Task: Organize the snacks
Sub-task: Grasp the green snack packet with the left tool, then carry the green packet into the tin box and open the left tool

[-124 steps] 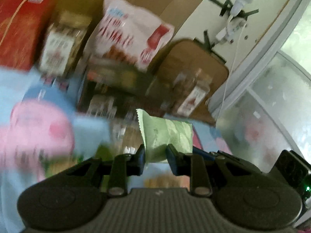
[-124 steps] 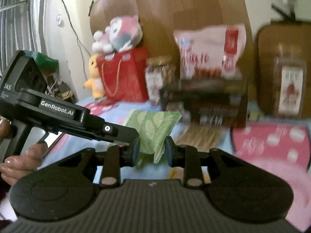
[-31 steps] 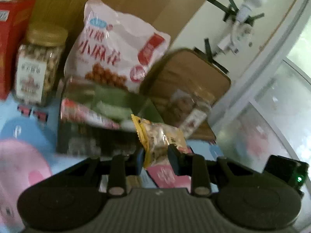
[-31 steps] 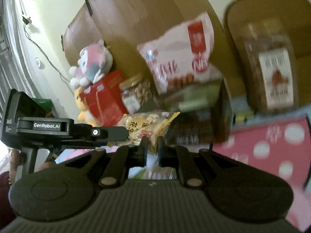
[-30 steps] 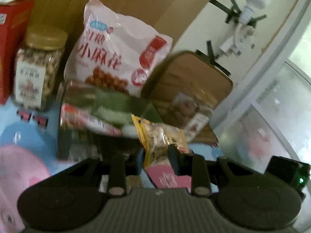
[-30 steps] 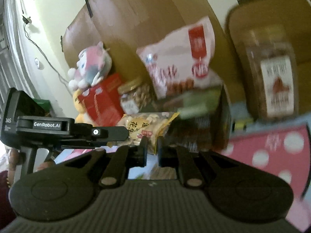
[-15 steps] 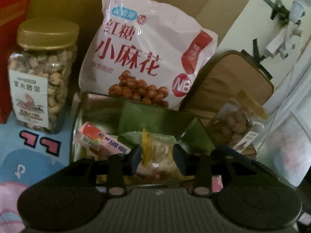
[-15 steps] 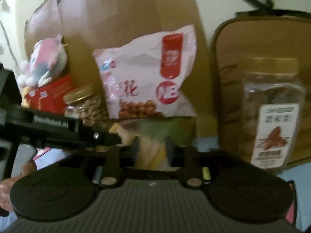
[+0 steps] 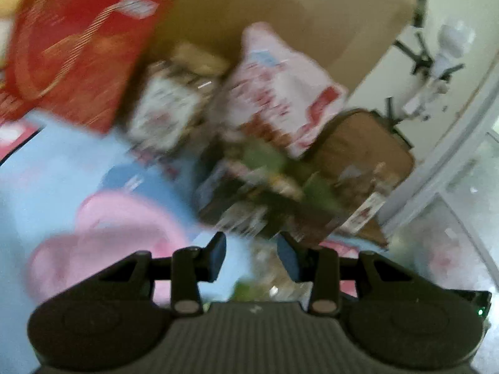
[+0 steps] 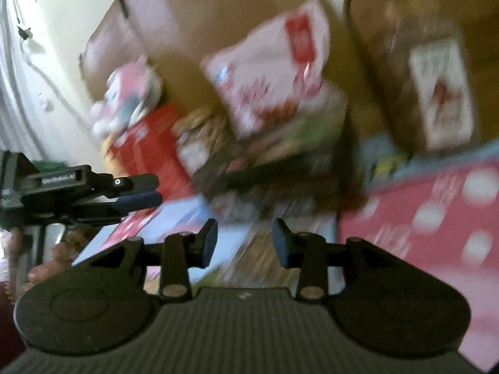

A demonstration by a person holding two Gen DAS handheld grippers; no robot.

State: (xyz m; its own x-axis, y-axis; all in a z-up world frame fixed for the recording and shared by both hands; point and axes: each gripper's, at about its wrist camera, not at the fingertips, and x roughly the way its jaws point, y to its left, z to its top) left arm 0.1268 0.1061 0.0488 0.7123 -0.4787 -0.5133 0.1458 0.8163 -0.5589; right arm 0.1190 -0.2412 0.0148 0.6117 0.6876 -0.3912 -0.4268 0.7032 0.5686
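Both views are blurred by motion. The dark snack box sits on the blue bedcover with green and yellow packets inside. My left gripper hangs in front of the box, open, with nothing between its fingers. Blurred loose packets lie on the cover just below it. My right gripper is also open and empty, short of the box. The left gripper shows at the left of the right wrist view, held by a hand.
Behind the box stand a pink snack bag, a nut jar, a red gift bag and brown cardboard. A second jar leans on a brown case at the right. A pink dotted patch lies on the cover.
Both grippers let go of the yellow nut packet over the box. Their jaws now stand open and empty, and both have drawn back from the box.
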